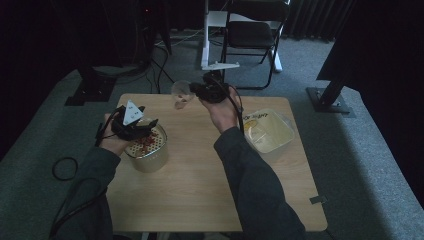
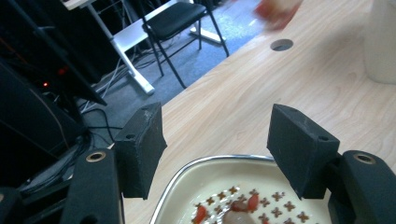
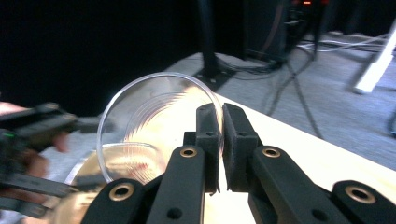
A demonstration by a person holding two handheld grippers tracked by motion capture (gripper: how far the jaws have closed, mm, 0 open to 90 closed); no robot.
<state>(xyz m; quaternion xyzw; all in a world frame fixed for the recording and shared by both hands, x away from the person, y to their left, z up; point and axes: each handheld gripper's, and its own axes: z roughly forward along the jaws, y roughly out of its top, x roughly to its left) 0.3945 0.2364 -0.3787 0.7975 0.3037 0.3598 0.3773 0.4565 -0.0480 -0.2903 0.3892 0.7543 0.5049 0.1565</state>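
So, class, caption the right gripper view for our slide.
Right gripper pinching a clear plastic cup by its rim.

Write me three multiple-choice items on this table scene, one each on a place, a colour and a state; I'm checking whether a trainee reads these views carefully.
1. Where is the round metal pot with the perforated cream insert?
A. near the table's left edge
B. on the floor
C. on the chair

2. What colour are the small pieces on the insert?
A. blue
B. red
C. green

3. How is the right gripper?
A. wide open
B. lying on the table
C. shut on the clear plastic cup

Answers: 1 A, it stands on the wooden table under the left gripper; 2 B, red bits show in the left gripper view; 3 C, its jaws pinch the cup's rim.
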